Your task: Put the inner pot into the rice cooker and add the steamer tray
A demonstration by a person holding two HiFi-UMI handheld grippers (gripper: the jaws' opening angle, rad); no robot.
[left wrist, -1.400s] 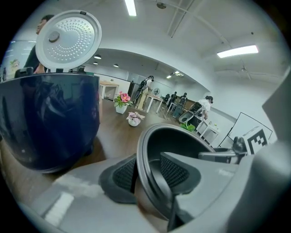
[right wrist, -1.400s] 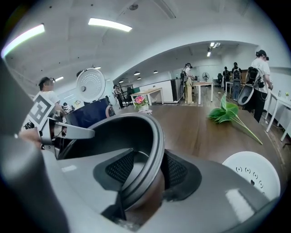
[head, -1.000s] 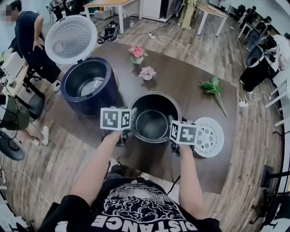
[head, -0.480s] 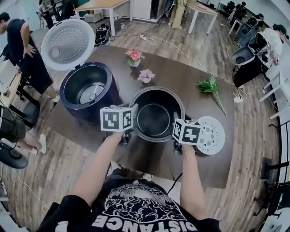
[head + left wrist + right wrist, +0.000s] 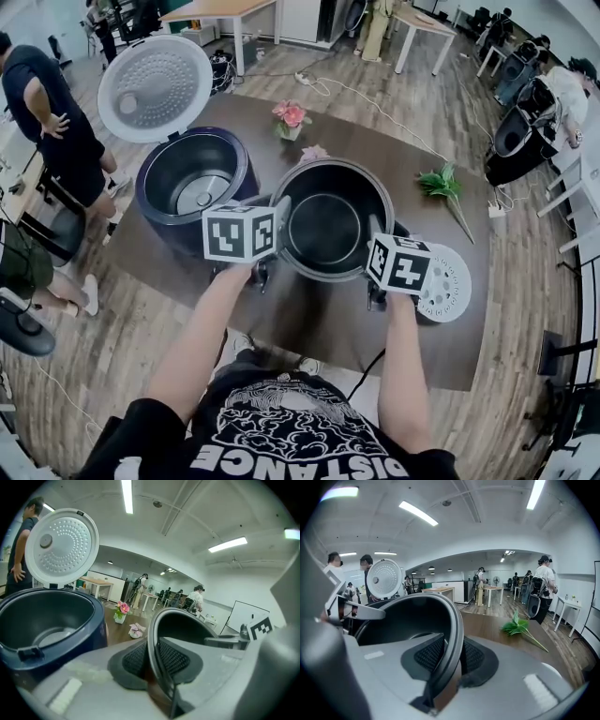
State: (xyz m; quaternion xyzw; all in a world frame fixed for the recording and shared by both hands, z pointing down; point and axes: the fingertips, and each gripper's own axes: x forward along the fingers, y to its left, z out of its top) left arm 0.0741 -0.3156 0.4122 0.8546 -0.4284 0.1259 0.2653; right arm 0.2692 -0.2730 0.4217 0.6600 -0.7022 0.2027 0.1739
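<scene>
The dark grey inner pot (image 5: 330,225) hangs above the table between my two grippers, just right of the rice cooker. My left gripper (image 5: 278,211) is shut on the pot's left rim (image 5: 157,663), which sits between the black pads. My right gripper (image 5: 375,246) has just been closing and is shut on the pot's right rim (image 5: 451,653). The navy rice cooker (image 5: 192,178) stands open and holds no pot, its white lid (image 5: 155,89) raised. The white perforated steamer tray (image 5: 452,281) lies flat on the table, right of my right gripper.
The brown table (image 5: 309,323) also holds a pink flower pot (image 5: 291,117), a smaller pink flower (image 5: 314,152) behind the inner pot and a green leaf sprig (image 5: 441,183). A person (image 5: 47,112) stands at the left of the table; desks and chairs ring it.
Both grippers have risen with the inner pot, which left the table and now looms larger and closer to the cooker. The steamer tray has stayed put.
</scene>
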